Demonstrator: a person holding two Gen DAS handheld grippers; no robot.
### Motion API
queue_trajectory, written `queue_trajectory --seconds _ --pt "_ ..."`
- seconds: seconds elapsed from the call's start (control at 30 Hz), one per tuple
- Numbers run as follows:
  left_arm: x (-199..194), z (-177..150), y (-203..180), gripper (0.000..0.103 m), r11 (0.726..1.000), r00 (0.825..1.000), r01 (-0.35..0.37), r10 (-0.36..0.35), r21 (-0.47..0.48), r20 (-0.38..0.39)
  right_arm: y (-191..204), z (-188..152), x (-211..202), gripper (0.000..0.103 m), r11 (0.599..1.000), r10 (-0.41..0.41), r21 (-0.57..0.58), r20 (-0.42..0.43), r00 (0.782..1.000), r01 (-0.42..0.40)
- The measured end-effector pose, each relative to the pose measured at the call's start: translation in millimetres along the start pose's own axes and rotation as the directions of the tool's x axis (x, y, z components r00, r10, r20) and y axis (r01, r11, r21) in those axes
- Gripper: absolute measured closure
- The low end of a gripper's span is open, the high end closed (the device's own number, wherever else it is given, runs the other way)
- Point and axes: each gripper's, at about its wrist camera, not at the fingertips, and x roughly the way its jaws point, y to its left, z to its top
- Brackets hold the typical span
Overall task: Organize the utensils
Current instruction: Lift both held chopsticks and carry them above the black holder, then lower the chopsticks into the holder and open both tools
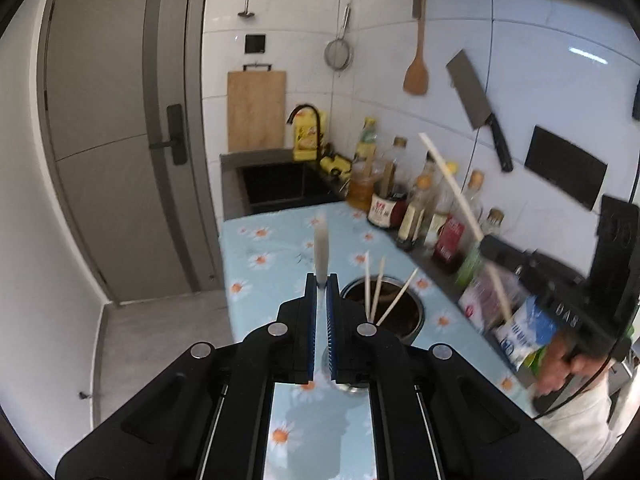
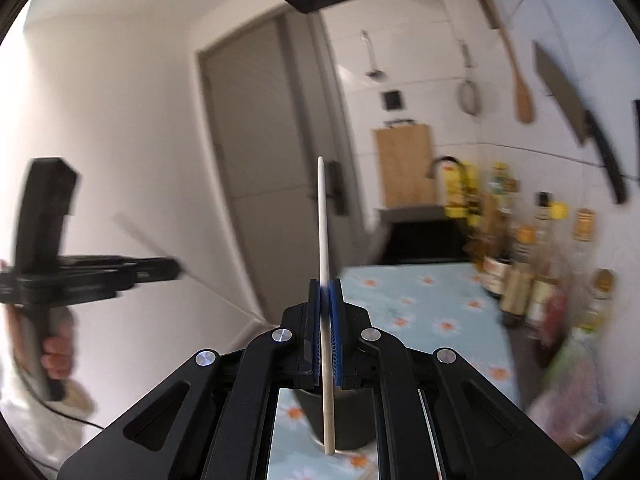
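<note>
Two hand-held grippers, each clamped on one pale chopstick, above a dark round holder.

The left gripper (image 1: pixel 322 280) pinches a chopstick (image 1: pixel 321 250); the holder (image 1: pixel 416 312) sits just below, right of it. The right gripper (image 2: pixel 327 286) holds its chopstick (image 2: pixel 325 240) upright; only its view shows the lower end hanging before the holder (image 2: pixel 352 420).

A pale wooden cutting board (image 1: pixel 256 110) leaned beside a black sink (image 1: pixel 280 184); a steel cleaver (image 1: pixel 472 98) hung on white tiles.

Blue daisy-print tablecloth (image 1: pixel 276 240); black claws w/ blue pads (image 1: pixel 331 312); pale chopsticks (image 2: pixel 325 240).
</note>
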Motion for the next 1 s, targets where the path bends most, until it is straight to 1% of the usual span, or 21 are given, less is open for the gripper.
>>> queue_trajectory --seconds 0.03,0.1,0.33,0.47,0.53,0.57,0.6,0.63,0.67,0.73,0.77,0.8,0.83,0.9,0.93,0.97,1.0 --pt "3 1 -1 0.098 1.0 1.0 0.01 -0.01 -0.002 0.002 -2 -1 3 0.098 0.999 0.03 0.012 0.01 1.0 -0.03" --pt "10 4 -3 0.098 1.0 1.0 0.026 -0.026 0.002 -0.002 -5 -3 8 0.098 0.998 0.057 0.023 0.026 0.998 -0.058" --pt "33 10 -3 0.098 0.998 0.998 0.067 -0.067 0.003 -0.019 -13 -4 35 0.098 0.997 0.076 0.021 0.014 0.997 -0.077" --pt "45 15 -2 0.098 0.996 0.996 0.087 -0.087 -0.003 -0.022 -21 -9 51 0.098 0.994 0.096 0.043 0.016 0.995 -0.097" --pt "51 13 0 0.097 0.995 0.995 0.1 -0.1 -0.006 -0.023 -24 -12 56 0.098 0.993 0.104 0.06 0.017 0.994 -0.105" --pt "57 8 3 0.086 0.995 0.995 0.097 -0.097 -0.003 -0.025 -27 -14 60 0.098 0.992 0.107 0.07 0.014 0.994 -0.108" --pt "63 3 7 0.061 0.996 0.995 0.091 -0.091 -0.009 -0.037 -28 -16 63 0.098 0.991 0.112 0.076 0.008 0.994 -0.112" --pt "72 -4 14 0.047 0.996 0.995 0.082 -0.084 -0.028 -0.053 -30 -18 65 0.098 0.99 0.116 0.082 0.003 0.993 -0.116" --pt "82 -14 23 0.037 0.995 0.994 0.079 -0.082 -0.053 -0.068 -32 -21 68 0.098 0.989 0.119 0.086 -0.004 0.993 -0.119" --pt "102 -31 39 0.037 0.991 0.987 0.078 -0.091 -0.106 -0.128 -35 -27 73 0.098 0.989 0.117 0.091 -0.02 0.993 -0.115" --pt "113 -41 48 0.037 0.991 0.985 0.051 -0.071 -0.127 -0.16 -37 -28 75 0.098 0.989 0.115 0.093 -0.025 0.993 -0.112" --pt "120 -47 53 0.037 0.992 0.984 0.024 -0.046 -0.126 -0.174 -39 -31 78 0.098 0.989 0.113 0.1 -0.037 0.993 -0.109" --pt "130 -59 59 0.036 0.994 0.98 -0.015 -0.006 -0.105 -0.197 -40 -34 81 0.098 0.989 0.113 0.106 -0.051 0.992 -0.107" --pt "152 -83 75 0.036 0.993 0.964 -0.047 0.017 -0.11 -0.264 -42 -39 84 0.098 0.989 0.111 0.109 -0.074 0.991 -0.103" --pt "160 -92 83 0.036 0.991 0.958 -0.054 0.015 -0.125 -0.288 -41 -42 86 0.098 0.989 0.111 0.106 -0.09 0.99 -0.101" --pt "171 -103 92 0.036 0.986 0.946 -0.054 0.0 -0.158 -0.324 -40 -46 88 0.098 0.991 0.106 0.099 -0.107 0.989 -0.095" --pt "179 -117 102 0.036 0.978 0.934 -0.042 -0.035 -0.206 -0.355 -39 -48 88 0.098 0.991 0.103 0.091 -0.114 0.988 -0.093"
